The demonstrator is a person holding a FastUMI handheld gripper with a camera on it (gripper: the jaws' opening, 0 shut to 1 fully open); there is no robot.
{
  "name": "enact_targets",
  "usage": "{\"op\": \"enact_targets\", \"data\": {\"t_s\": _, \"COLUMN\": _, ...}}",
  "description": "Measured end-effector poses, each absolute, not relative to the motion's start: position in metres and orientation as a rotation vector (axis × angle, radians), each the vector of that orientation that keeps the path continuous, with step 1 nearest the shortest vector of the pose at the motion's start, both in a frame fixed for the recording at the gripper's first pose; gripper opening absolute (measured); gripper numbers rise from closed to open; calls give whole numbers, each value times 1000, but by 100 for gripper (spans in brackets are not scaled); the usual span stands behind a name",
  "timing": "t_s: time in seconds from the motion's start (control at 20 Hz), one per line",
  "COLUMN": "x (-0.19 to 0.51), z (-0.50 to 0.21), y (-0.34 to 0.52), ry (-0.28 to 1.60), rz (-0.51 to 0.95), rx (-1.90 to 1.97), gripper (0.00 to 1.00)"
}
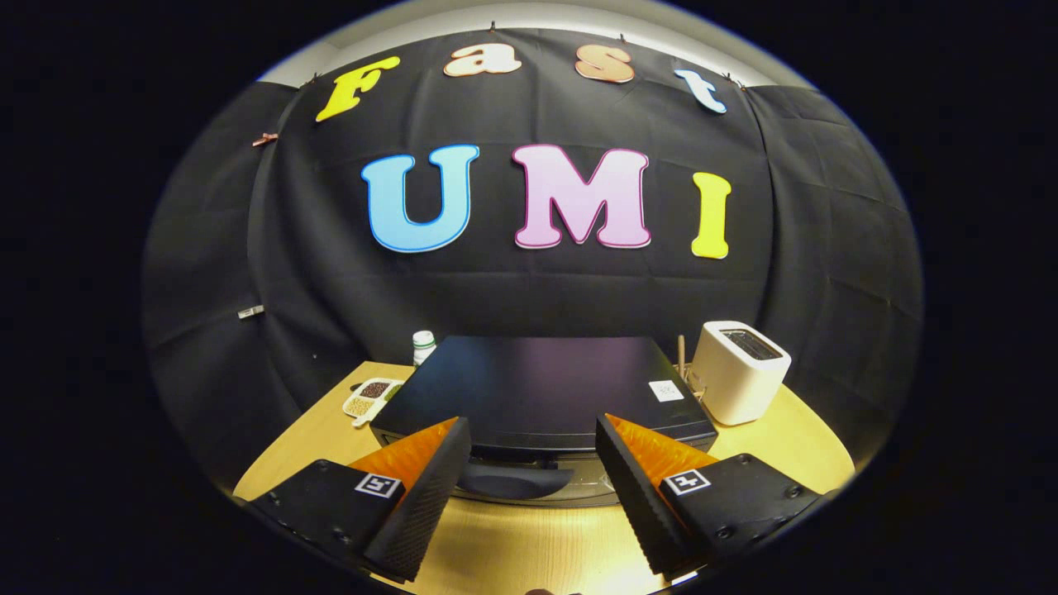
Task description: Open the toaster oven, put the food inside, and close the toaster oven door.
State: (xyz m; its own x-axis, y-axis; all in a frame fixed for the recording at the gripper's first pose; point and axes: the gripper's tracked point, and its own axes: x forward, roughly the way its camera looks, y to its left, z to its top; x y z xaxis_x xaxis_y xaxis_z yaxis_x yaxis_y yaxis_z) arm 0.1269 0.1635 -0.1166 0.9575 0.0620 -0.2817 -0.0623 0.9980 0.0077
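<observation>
Just ahead of the spread-apart gripper sits the oven, its door handle between the fingers, untouched. Toaster right, tray left, bare table below.

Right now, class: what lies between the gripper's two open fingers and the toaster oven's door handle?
Bare wooden table. In the gripper view, the gripper hangs open, the toaster oven just ahead and its door handle in the gap, untouched.

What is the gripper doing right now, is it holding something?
Gripper: open and holding nothing; its fingers are spread on either side of the toaster oven door handle, not touching it.
</observation>
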Motion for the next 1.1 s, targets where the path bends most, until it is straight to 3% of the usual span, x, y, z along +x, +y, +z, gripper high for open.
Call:
{"op": "enact_targets", "data": {"t_s": 0.65, "x": 141, "z": -168, "y": 177, "ry": 401, "rz": 19, "rx": 18, "gripper": 99}}
{"op": "enact_targets", "data": {"t_s": 1.1, "x": 97, "z": -185, "y": 179, "ry": 461, "rz": 35, "rx": 3, "gripper": 98}}
